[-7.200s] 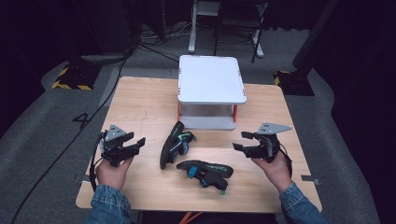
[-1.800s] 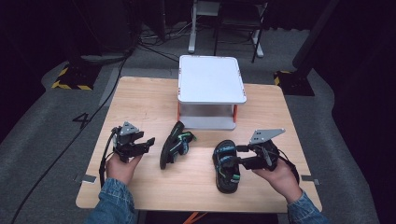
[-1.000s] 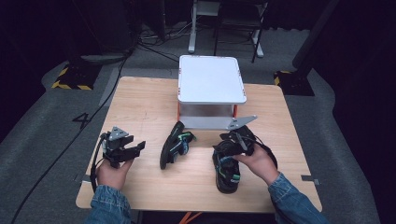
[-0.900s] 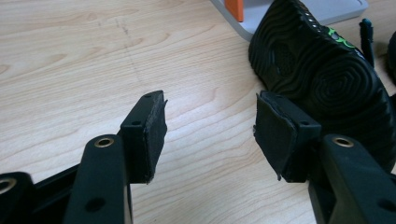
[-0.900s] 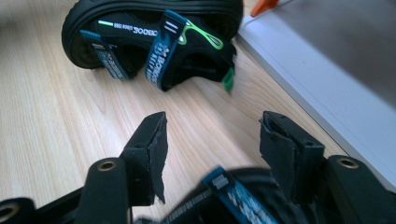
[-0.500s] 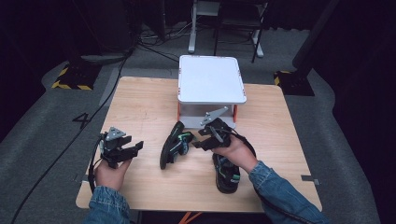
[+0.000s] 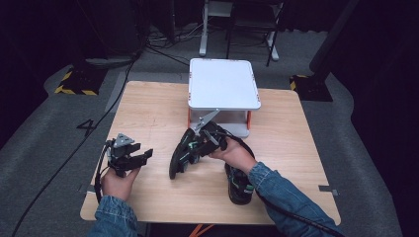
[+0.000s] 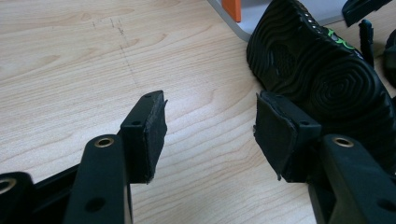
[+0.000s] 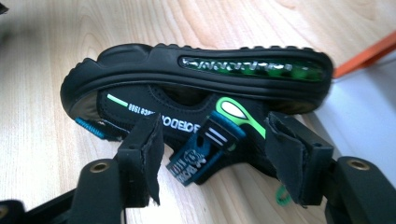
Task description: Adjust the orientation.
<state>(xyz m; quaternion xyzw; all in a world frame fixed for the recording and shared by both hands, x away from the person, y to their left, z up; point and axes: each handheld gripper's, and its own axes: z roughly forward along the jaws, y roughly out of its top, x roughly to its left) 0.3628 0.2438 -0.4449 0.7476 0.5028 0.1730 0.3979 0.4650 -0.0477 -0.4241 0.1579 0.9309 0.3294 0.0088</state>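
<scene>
High view: one sandal [image 7: 240,183] stands upright on the counter [image 7: 148,108]. Right hand-held gripper [image 7: 200,144], jaws just widening, straddles the tipped sandal [image 7: 180,153] ungripped; left hand-held gripper [image 7: 141,157] wide, idle.

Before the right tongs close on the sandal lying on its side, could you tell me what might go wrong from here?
1. The right tongs are open around a loose strap tab; gripping it alone may let the tipped sandal swing.
2. That sandal lies close to the white stand, so lifting may knock the stand's leg.
3. The other sandal lies under the right forearm and could be dragged.
</scene>
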